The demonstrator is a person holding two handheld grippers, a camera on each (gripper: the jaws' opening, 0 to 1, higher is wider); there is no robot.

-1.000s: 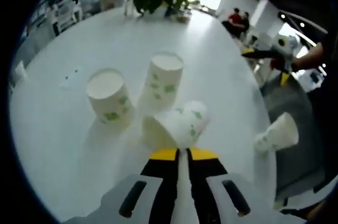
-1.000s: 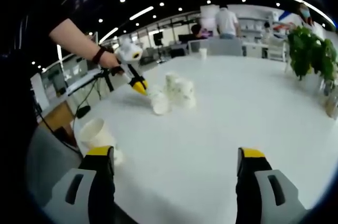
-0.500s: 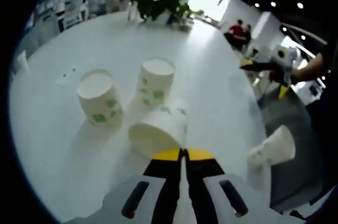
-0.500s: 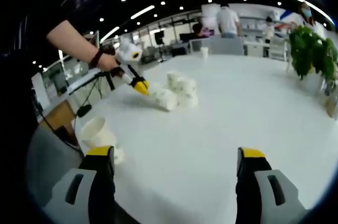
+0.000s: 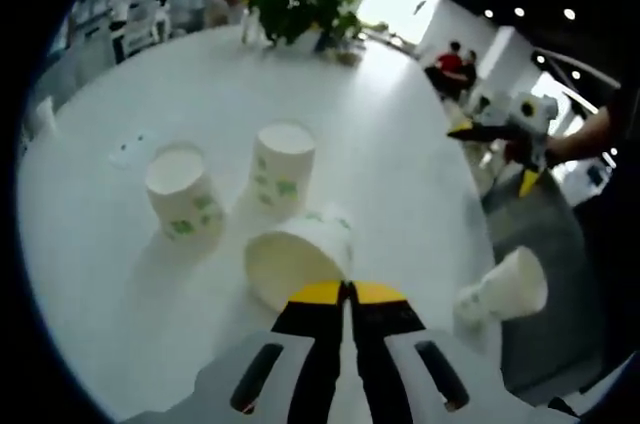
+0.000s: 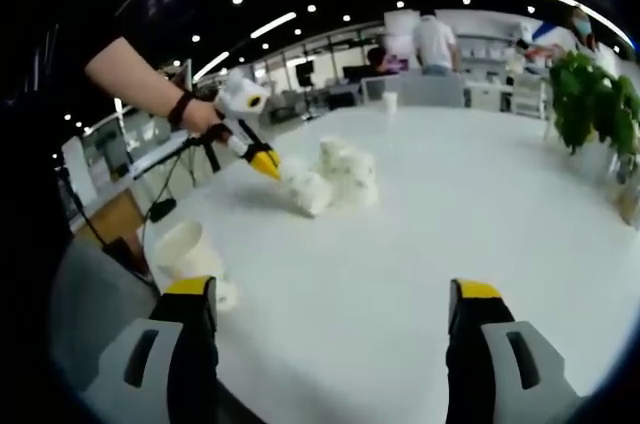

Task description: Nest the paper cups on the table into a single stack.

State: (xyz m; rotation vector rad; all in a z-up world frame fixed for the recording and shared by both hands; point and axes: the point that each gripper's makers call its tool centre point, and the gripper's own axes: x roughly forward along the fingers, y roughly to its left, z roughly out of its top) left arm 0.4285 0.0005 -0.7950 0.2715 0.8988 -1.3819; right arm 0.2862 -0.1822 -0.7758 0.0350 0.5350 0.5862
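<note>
Since 1 s ago the held cup (image 5: pixel 296 256) has tipped from pointing away to mouth toward the camera, lower & nearer the left gripper (image 5: pixel 340 293), whose jaws are pinched together on its rim. Two upright cups (image 5: pixel 183 193) & (image 5: pixel 281 166) stand just beyond it on the white table (image 5: pixel 380 144), apart from each other. A 4th cup (image 5: pixel 502 291) lies on its side near the table edge. Right gripper (image 6: pixel 330 306): jaws spread wide, nothing between, above the table; fallen cup (image 6: pixel 187 257) just by its left jaw, same as before.

L gripper (image 5: pixel 345 291) fingers pinch tilted cup (image 5: pixel 295 254); 2 upright cups (image 5: pixel 232 182) behind.
</note>
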